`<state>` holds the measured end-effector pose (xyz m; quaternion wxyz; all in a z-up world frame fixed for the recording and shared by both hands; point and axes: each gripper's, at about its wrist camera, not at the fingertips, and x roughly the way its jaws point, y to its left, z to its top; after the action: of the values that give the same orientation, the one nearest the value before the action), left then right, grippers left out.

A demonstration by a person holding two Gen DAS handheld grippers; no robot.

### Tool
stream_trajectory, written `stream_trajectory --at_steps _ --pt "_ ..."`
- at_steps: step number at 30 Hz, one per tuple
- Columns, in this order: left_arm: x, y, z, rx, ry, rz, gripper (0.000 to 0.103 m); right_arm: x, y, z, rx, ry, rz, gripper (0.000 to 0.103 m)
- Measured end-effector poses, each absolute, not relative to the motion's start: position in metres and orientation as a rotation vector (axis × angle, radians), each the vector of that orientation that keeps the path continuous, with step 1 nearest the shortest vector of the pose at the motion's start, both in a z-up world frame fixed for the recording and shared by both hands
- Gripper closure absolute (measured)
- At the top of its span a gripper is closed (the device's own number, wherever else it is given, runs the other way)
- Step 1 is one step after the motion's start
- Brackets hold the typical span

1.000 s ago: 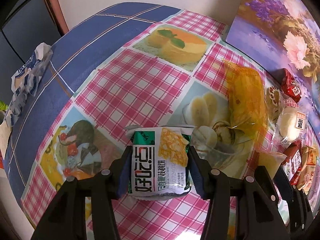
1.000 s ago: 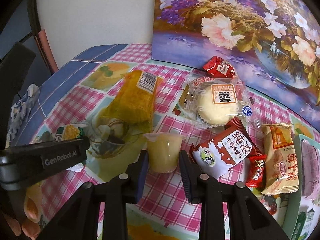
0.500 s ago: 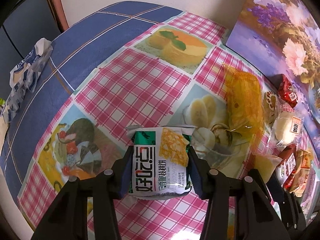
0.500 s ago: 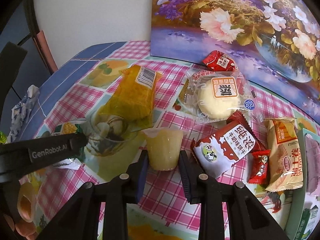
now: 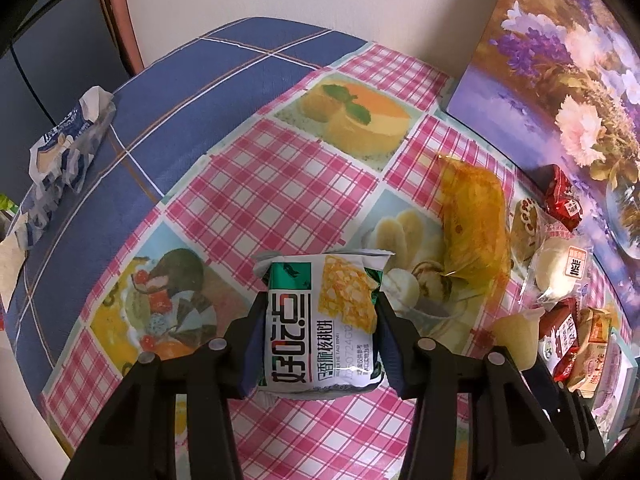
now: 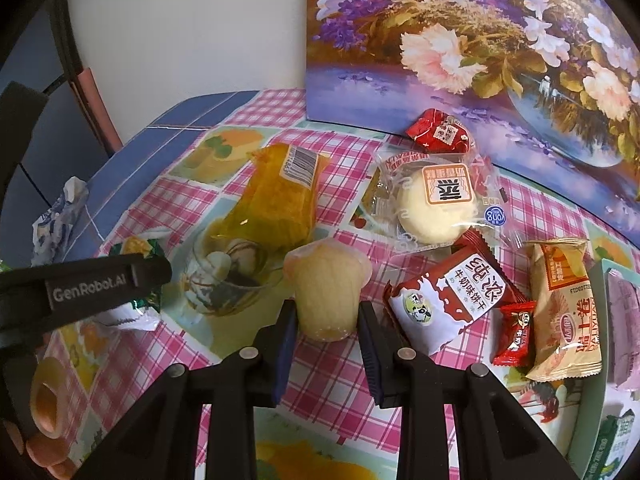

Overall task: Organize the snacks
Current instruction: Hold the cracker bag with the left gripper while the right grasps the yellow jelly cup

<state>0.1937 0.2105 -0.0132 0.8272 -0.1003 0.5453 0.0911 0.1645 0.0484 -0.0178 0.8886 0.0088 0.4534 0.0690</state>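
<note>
The left gripper (image 5: 320, 328) grasps a green-and-white biscuit packet (image 5: 320, 320), its pads pressed against the packet's two sides, above the pink-checked table (image 5: 248, 184). The right gripper (image 6: 326, 316) clamps a pale yellow jelly cup (image 6: 326, 288), which stands lid-up with its base between the fingers. Just beyond the jelly cup lies an orange-wrapped cake (image 6: 276, 200). To the cup's right sits a red-and-white milk biscuit packet (image 6: 448, 300), touching a small red candy (image 6: 514, 332) and a tan pastry packet (image 6: 564, 312). Behind that packet lies a clear-wrapped round bun (image 6: 436, 204), and farther back a red wrapped sweet (image 6: 438, 132) near the flower painting (image 6: 480, 40).
</note>
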Motion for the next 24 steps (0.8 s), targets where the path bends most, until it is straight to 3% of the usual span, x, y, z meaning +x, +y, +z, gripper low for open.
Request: stream_trajectory --at_steps 12,14,16,18,24 --pt "0.197 0.211 -0.031 -0.250 1.200 0.176 0.052 0.170 0.053 -0.027 -0.018 0.952 0.135 0.070" --pt "0.197 0.211 -0.030 -0.251 1.198 0.177 0.052 0.172 0.054 -0.028 -0.023 0.950 0.134 0.067" --pt "0.197 0.210 -0.031 -0.251 1.197 0.175 0.052 0.173 0.054 -0.028 -0.029 0.948 0.135 0.052" --pt "0.196 0.210 -0.031 -0.247 1.198 0.175 0.052 0.174 0.056 -0.028 -0.042 0.944 0.137 0.045" --pt "0.199 0.210 -0.032 -0.246 1.196 0.174 0.052 0.180 0.057 -0.030 -0.023 0.936 0.128 0.044"
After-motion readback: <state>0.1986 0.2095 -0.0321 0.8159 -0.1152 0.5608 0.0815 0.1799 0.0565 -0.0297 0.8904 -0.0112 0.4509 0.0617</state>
